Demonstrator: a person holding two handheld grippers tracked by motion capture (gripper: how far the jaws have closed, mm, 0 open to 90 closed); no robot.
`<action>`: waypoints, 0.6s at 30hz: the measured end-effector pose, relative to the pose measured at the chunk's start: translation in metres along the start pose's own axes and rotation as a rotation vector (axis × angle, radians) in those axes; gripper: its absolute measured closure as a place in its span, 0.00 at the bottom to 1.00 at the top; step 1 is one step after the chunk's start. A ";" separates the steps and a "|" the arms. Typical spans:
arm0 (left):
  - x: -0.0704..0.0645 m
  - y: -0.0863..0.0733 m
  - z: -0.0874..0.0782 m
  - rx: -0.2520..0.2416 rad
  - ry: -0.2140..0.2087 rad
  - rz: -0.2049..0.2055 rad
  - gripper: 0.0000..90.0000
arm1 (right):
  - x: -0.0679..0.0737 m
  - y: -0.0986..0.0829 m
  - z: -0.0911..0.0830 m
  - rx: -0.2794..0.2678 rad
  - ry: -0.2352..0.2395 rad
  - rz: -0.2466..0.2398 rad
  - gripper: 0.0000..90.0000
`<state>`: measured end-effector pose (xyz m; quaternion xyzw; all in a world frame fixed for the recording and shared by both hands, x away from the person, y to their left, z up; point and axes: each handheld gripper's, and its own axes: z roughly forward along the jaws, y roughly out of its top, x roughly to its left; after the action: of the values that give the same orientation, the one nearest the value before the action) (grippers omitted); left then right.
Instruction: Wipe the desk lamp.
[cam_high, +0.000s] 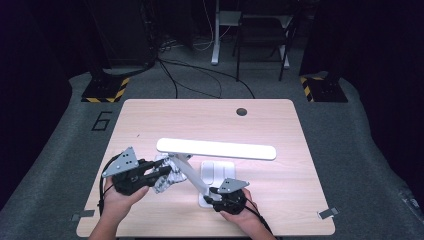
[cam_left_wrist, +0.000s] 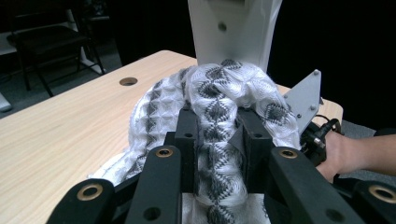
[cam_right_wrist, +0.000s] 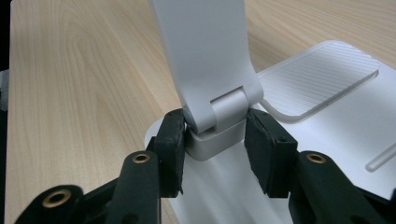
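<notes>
Cloth (cam_left_wrist: 219, 121) bunched in my left hand-held gripper (cam_left_wrist: 218, 140) is pressed against the white lamp's (cam_high: 215, 149) arm on the desk (cam_high: 150, 115), my right hand-held gripper (cam_right_wrist: 215, 140) pinches the base hinge, so I reckon the wiping's barely started, the head's left.

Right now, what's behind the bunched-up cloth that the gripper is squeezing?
Behind the cloth stands the white lamp arm, the cloth pressed against it. The arm's lower stretch is covered by the cloth. The left gripper holds it.
</notes>
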<state>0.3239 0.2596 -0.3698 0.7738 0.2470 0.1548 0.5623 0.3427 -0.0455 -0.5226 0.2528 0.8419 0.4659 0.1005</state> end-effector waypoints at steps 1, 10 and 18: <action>0.000 -0.002 0.001 0.001 -0.003 -0.001 0.81 | 0.000 0.000 0.000 0.000 0.000 -0.001 0.65; 0.000 -0.018 0.014 0.022 -0.021 -0.020 0.81 | 0.000 0.000 0.000 -0.001 -0.002 -0.001 0.65; -0.002 -0.039 0.027 0.046 -0.046 -0.034 0.81 | 0.000 0.001 0.000 -0.001 -0.003 0.028 0.63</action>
<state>0.3279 0.2465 -0.4157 0.7855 0.2506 0.1219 0.5526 0.3429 -0.0449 -0.5221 0.2650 0.8379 0.4675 0.0955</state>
